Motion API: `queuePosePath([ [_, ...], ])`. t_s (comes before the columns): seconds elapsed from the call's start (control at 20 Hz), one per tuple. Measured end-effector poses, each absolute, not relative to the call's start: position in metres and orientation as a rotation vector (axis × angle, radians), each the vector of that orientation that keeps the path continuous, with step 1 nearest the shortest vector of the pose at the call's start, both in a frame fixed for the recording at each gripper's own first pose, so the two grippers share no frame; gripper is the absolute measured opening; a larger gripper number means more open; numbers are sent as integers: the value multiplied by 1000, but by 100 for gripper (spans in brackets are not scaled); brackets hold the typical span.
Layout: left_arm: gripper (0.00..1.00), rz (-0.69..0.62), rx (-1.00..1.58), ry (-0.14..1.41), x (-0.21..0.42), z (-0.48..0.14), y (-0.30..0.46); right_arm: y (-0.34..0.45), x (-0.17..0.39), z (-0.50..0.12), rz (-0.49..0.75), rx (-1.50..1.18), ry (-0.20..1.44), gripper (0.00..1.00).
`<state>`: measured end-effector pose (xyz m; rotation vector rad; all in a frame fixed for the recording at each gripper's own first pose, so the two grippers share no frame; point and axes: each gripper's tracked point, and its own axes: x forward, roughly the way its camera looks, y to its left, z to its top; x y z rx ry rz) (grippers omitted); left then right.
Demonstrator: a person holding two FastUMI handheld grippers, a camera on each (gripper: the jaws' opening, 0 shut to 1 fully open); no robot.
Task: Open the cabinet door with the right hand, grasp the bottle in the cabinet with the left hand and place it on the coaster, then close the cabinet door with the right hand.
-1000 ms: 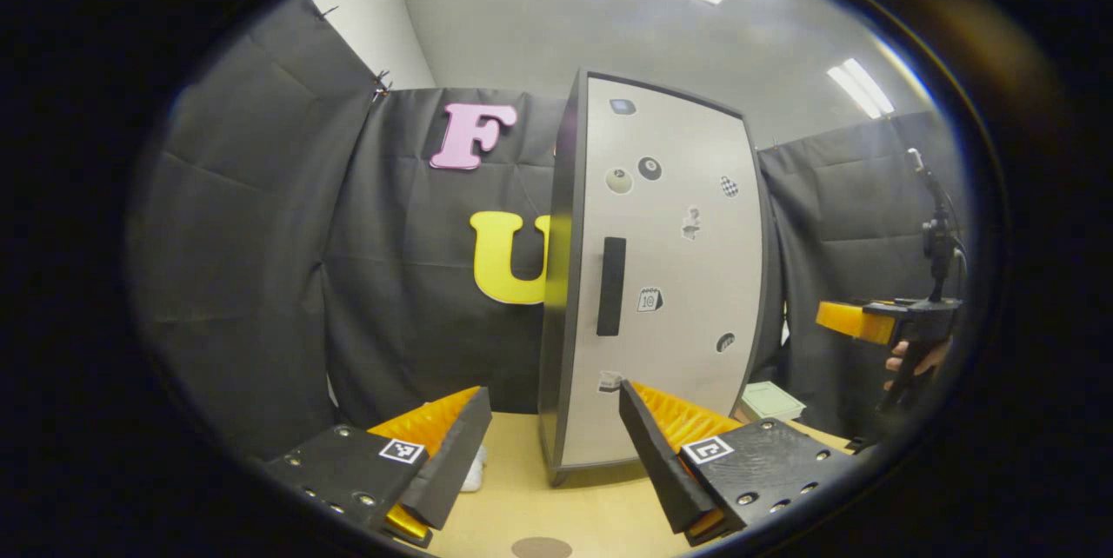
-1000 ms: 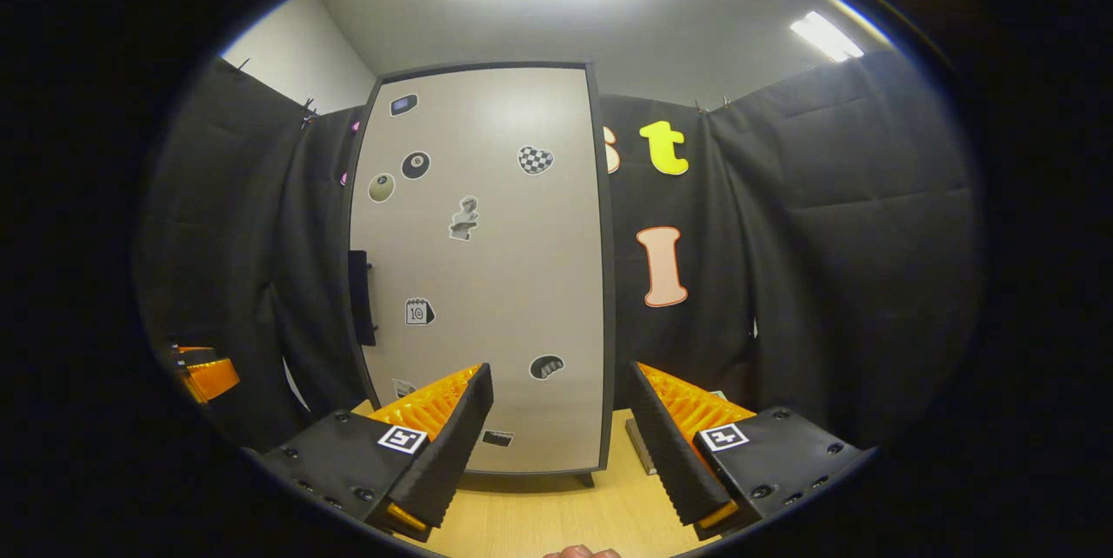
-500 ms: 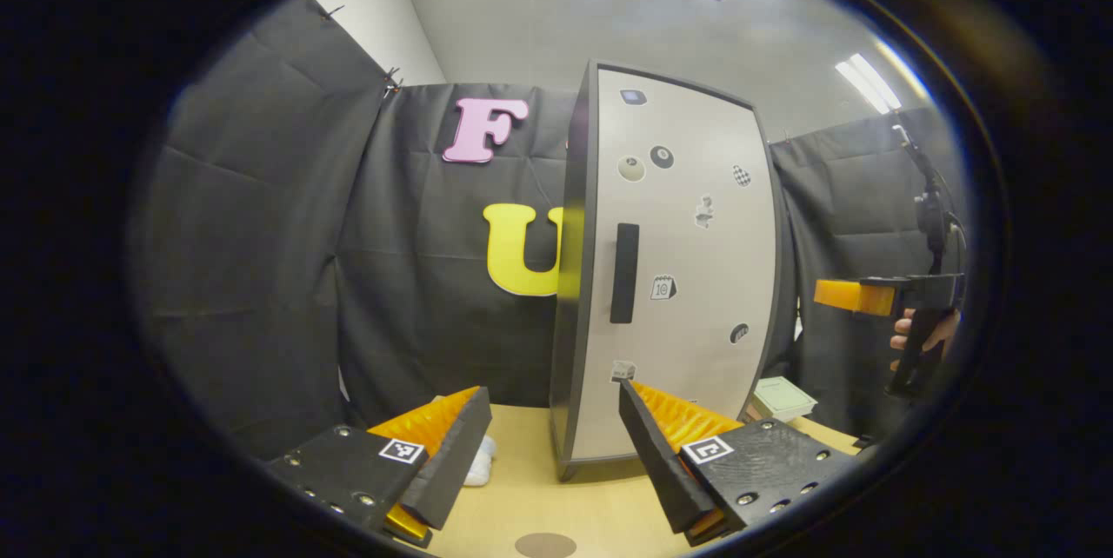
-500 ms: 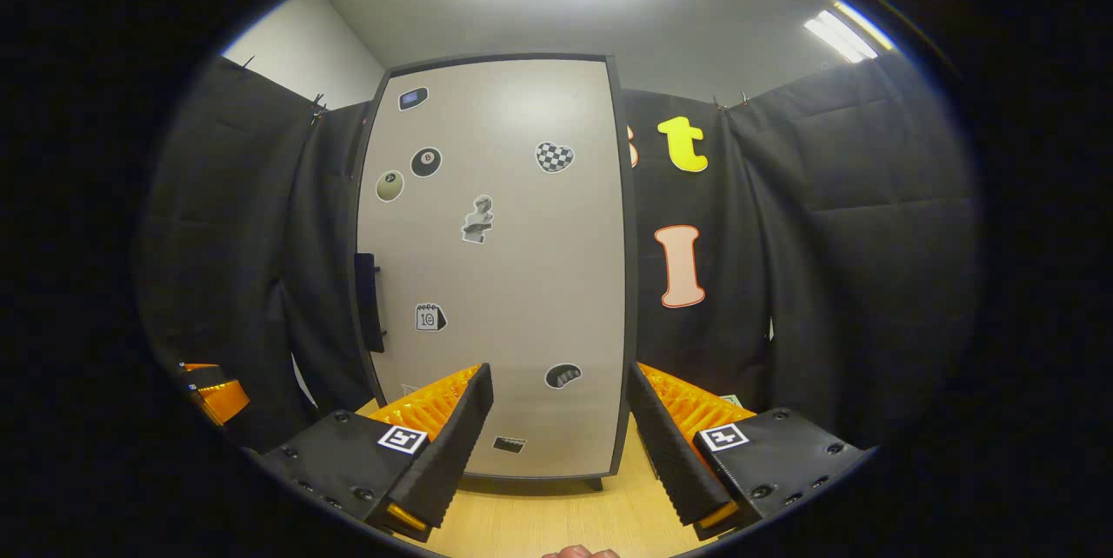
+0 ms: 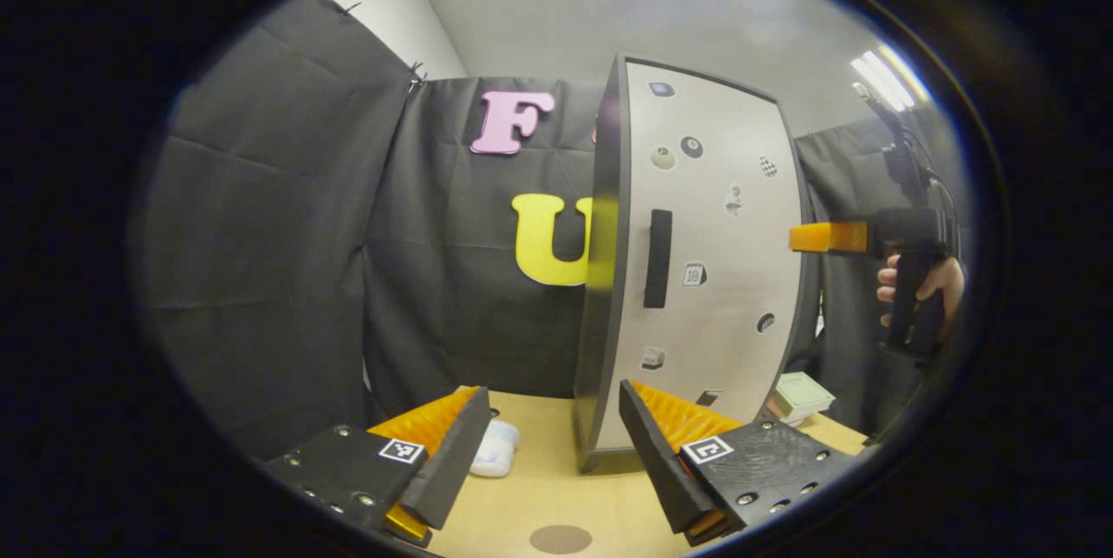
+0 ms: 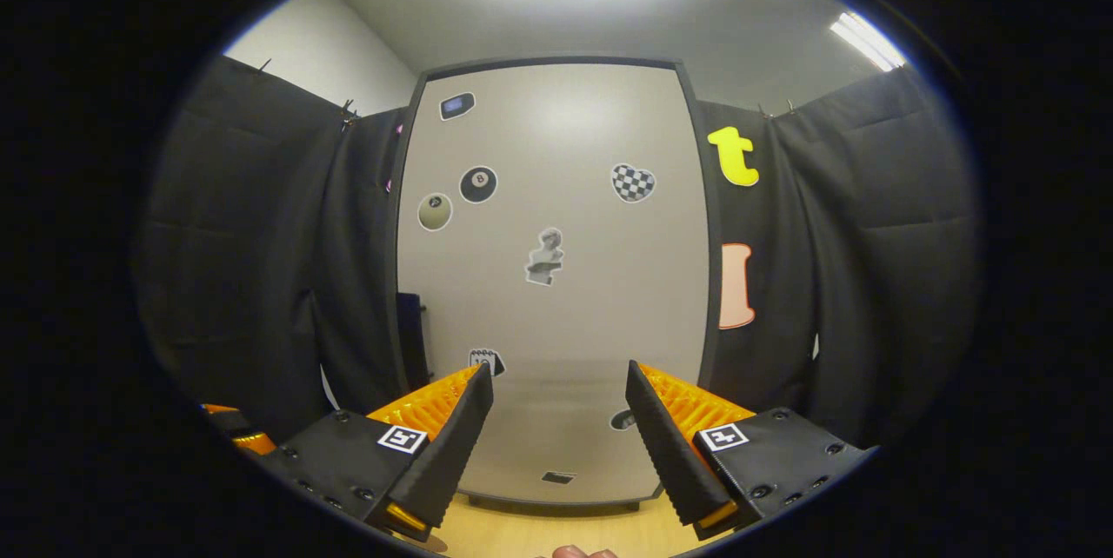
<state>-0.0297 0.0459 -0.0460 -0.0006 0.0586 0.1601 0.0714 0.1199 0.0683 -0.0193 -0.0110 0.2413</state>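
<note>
While shut, one cabinet (image 6: 556, 280) faces two tools.

the cabinet (image 5: 609, 280) stands upright on the desk (image 5: 539, 488), tall and narrow, with dark sides. its door (image 6: 556, 280) is shut, a pale grey panel in a dark frame, dotted with small stickers. a dark vertical handle (image 5: 658, 258) sits near the door's left edge, about halfway up. the coaster (image 5: 560, 538) is a flat brown disc lying on the desk in front of the cabinet, apart from it and bare. i cannot see the bottle behind the shut door.
</note>
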Motion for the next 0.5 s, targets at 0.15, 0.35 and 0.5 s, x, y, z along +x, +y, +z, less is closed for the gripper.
queuePosePath([
  [0.15, 91, 196, -4, 65, -38, -49, 61, 149, 84, 74, 283, -17, -8, 98],
  [0.35, 92, 246, -19, 81, -48, -56, 83, 186, 97, 87, 316, -25, -53, 98],
  [0.5, 92, 285, -40, 93, -59, -65, 99, 218, 101, 89, 360, -22, -59, 98],
])
